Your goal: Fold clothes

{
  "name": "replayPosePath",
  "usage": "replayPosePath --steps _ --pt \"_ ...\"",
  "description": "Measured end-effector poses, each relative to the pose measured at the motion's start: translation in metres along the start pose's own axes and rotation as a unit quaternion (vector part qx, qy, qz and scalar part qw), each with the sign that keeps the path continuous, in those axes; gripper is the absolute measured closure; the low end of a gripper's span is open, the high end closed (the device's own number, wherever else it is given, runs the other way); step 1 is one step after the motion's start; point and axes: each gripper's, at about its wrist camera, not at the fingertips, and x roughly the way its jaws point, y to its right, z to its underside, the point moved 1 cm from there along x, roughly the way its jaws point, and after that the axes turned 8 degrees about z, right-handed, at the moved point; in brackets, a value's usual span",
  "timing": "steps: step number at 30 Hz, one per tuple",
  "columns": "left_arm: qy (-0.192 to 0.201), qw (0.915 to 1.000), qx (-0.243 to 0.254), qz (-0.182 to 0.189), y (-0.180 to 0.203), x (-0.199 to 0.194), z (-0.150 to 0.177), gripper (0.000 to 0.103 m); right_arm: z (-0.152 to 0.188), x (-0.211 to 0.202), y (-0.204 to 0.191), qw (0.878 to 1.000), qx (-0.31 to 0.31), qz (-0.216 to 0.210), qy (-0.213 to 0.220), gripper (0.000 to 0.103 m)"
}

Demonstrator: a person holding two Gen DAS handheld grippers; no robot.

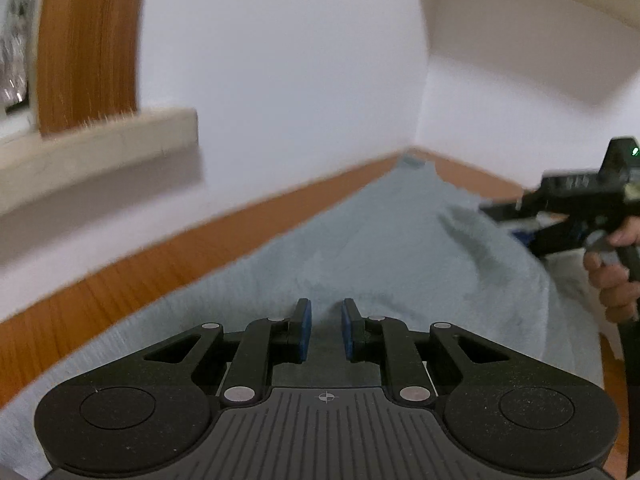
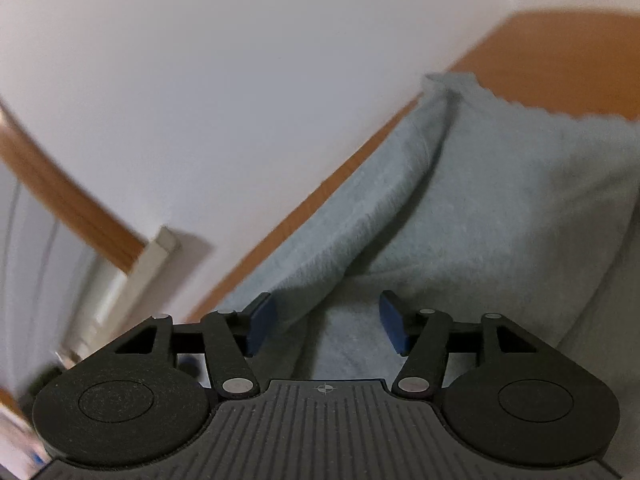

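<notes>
My left gripper [image 1: 326,328] hovers low over the pale blue fleece garment [image 1: 360,248], its blue pads a narrow gap apart with nothing pinched between them; cloth lies under and ahead of the tips. From here the garment runs away toward one o'clock, its long axis following the wooden table [image 1: 120,280] edge along the white wall [image 1: 280,80], and ends at the corner.

My right gripper [image 2: 326,324] stands about half open, no cloth pressed by either pad. A raised fold ridge [image 2: 360,208] starts just off its left pad at eleven o'clock and climbs toward one o'clock to the far scalloped hem [image 2: 520,104].

In the left view the right gripper [image 1: 516,216] sits at three o'clock, with my hand [image 1: 612,276] on its handle. I judge the right claw nearer that ridge, so it should take it.
</notes>
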Motion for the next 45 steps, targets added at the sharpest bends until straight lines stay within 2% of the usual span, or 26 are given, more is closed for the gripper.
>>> replayPosePath --steps 4,10,13,16,18,19,20,21,26,29,31,32,33,35,37,42,43,45 --pt "0.002 1.0 -0.002 -0.004 -0.001 0.0 0.0 0.085 -0.001 -0.004 -0.005 1.0 0.007 0.019 0.021 0.042" --pt "-0.001 0.9999 -0.014 -0.01 -0.004 0.002 0.0 0.085 0.003 0.006 -0.014 1.0 0.001 0.017 0.0 0.041" --pt "-0.001 0.9997 -0.021 -0.011 -0.006 0.001 -0.002 0.085 0.007 0.008 -0.021 1.0 -0.005 -0.005 -0.012 0.041" --pt "-0.003 0.9997 -0.023 -0.01 -0.005 0.001 -0.001 0.085 0.014 0.014 -0.033 0.998 -0.042 -0.024 -0.038 0.056" --pt "-0.002 0.9997 -0.023 -0.01 -0.004 0.001 -0.001 0.085 0.018 0.013 -0.037 0.997 -0.045 -0.033 -0.056 0.059" --pt "-0.002 0.9997 -0.023 -0.01 -0.004 0.001 -0.001 0.085 0.019 0.012 -0.038 0.996 -0.045 -0.038 -0.064 0.064" --pt "-0.002 0.9997 -0.024 -0.01 -0.005 0.001 -0.001 0.085 0.021 0.01 -0.039 0.995 -0.044 -0.042 -0.073 0.075" --pt "-0.002 0.9997 -0.024 -0.01 -0.005 0.001 -0.001 0.085 0.023 0.009 -0.04 0.995 -0.044 -0.047 -0.082 0.079" --pt "-0.005 0.9996 -0.026 -0.01 -0.005 0.003 -0.001 0.085 0.032 -0.005 -0.038 0.989 -0.032 -0.086 -0.116 0.086" --pt "-0.006 0.9996 -0.027 -0.01 -0.005 0.003 -0.001 0.085 0.041 -0.002 -0.044 0.983 -0.048 -0.099 -0.15 0.086" --pt "-0.006 0.9996 -0.026 -0.01 -0.005 0.003 -0.001 0.084 0.042 -0.004 -0.05 0.983 -0.071 -0.089 -0.144 0.084" --pt "-0.006 0.9996 -0.026 -0.011 -0.005 0.004 -0.001 0.078 0.039 -0.007 -0.051 0.984 -0.075 -0.082 -0.136 0.082" --pt "-0.005 0.9996 -0.025 -0.011 -0.005 0.004 -0.001 0.076 0.034 -0.01 -0.05 0.987 -0.075 -0.073 -0.124 0.078" --pt "-0.004 0.9997 -0.023 -0.011 -0.005 0.003 -0.001 0.075 0.022 -0.018 -0.045 0.991 -0.069 -0.054 -0.099 0.059" --pt "-0.005 0.9997 -0.022 -0.01 -0.004 0.004 -0.001 0.075 0.009 -0.022 -0.037 0.995 -0.053 -0.036 -0.077 0.057" --pt "-0.008 0.9997 -0.023 -0.009 -0.005 0.005 -0.001 0.075 -0.011 -0.001 -0.028 0.998 -0.022 -0.012 -0.065 0.052" --pt "-0.007 0.9997 -0.022 -0.009 -0.005 0.005 -0.001 0.075 -0.014 0.006 -0.028 0.998 -0.021 -0.009 -0.061 0.052" --pt "-0.007 0.9997 -0.022 -0.011 -0.004 0.005 -0.001 0.075 -0.02 0.017 -0.027 0.998 -0.019 -0.002 -0.051 0.06"
